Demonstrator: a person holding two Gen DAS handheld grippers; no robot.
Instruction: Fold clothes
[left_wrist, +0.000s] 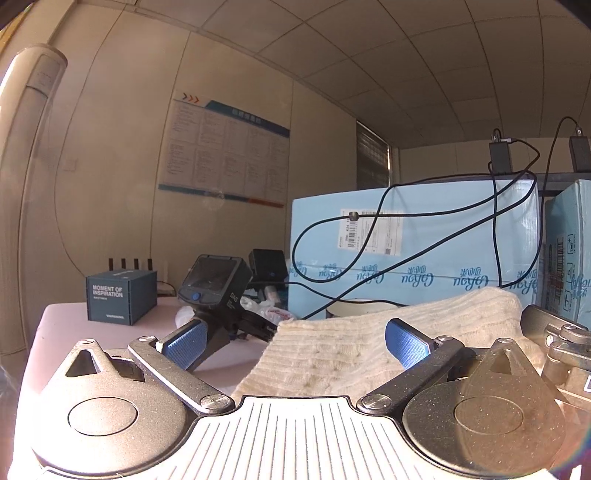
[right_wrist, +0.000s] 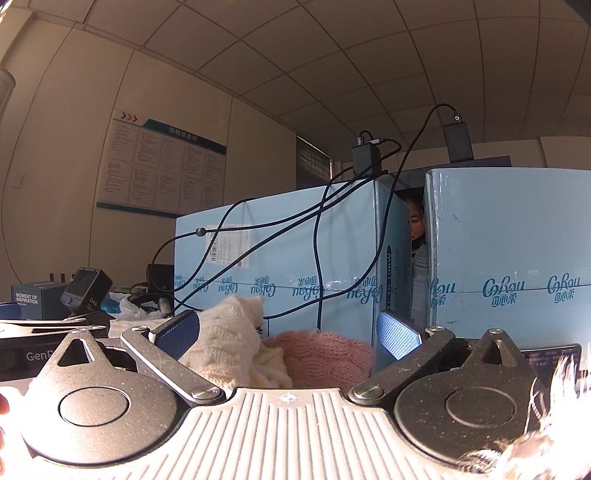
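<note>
Cream knit garment: a ribbed cream knit (left_wrist: 332, 354) lies bunched on the table just ahead of the left gripper, filling the gap between its fingers from 12 to 2 o'clock in the left wrist view; in the right wrist view the same cream knit (right_wrist: 225, 343) rises in a lump at 11 o'clock, against the left finger.
Pink knit garment: a pink cable knit (right_wrist: 325, 356) sits at 12 o'clock in the right wrist view, touching the cream one on its right side.
Left gripper: the left gripper (left_wrist: 295, 343) has its blue-padded fingers spread wide, with the cream knit between them but not pinched.
Right gripper: the right gripper (right_wrist: 288, 332) is also spread wide; both knits lie in the gap, and neither pad presses on cloth.
Table: a pale table top (left_wrist: 66, 332) shows at 9 o'clock in the left wrist view, in bright sun.
Handheld device: a black device with a screen (left_wrist: 212, 282) stands tilted at 10 o'clock, beyond the left finger.
Small box: a dark blue box printed "MOMENT OF INSPIRATION" (left_wrist: 118, 295) sits further back at 10 o'clock.
Blue cartons: large light blue cartons (left_wrist: 413, 243) stand behind the garments from 12 to 3 o'clock, with black cables (left_wrist: 495, 206) draped over their fronts.
Person: a person is partly visible through the gap between two cartons (right_wrist: 417, 229) at 1 o'clock.
Wall: a printed notice board (left_wrist: 225, 147) hangs at 11 o'clock.
</note>
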